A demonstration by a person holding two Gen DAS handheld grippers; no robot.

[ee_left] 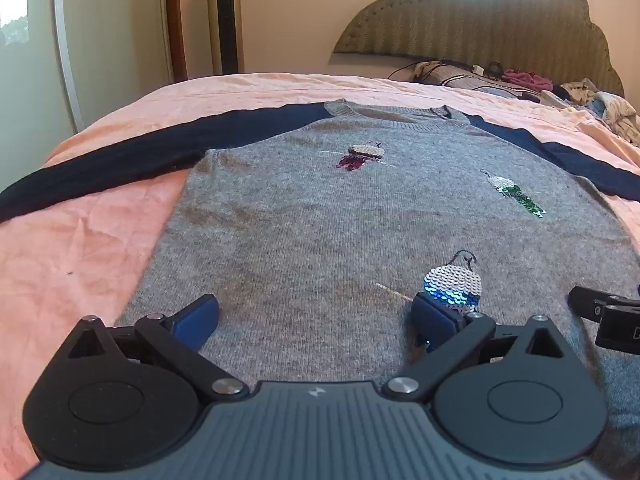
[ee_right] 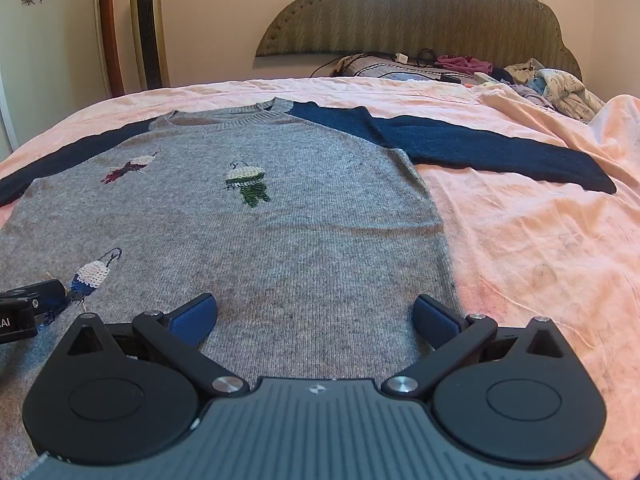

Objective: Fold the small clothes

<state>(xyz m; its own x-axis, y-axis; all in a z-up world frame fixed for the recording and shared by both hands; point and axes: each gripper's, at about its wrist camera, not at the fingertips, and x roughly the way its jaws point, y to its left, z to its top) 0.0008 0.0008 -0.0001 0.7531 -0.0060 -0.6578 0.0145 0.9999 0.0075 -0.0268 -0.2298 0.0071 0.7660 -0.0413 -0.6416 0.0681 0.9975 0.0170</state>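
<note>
A grey knit sweater (ee_left: 320, 220) with dark blue sleeves lies face up and flat on the pink bed cover (ee_left: 72, 264), neckline toward the headboard (ee_left: 480, 28) and hem toward the viewer; both sleeves are spread outward, the left sleeve (ee_left: 120, 160) and the right sleeve (ee_right: 480, 148) each resting on the cover, a layout that exposes every fold line before any fold is made. Three sequinned motifs mark the front; the blue one (ee_left: 452, 286) lies near the hem. The left gripper (ee_left: 316, 316) and the right gripper (ee_right: 316, 316) hover side by side over the lower body of the sweater, tilted downward, their blue-padded fingers (ee_right: 192, 318) spread wide and holding nothing. This placement, judged from the task, suits a paired pinch at the hem or side edges, so that the cloth can be lifted evenly. A heap of other clothes (ee_right: 560, 84) sits well apart by the headboard, apparently awaiting its turn.
</note>
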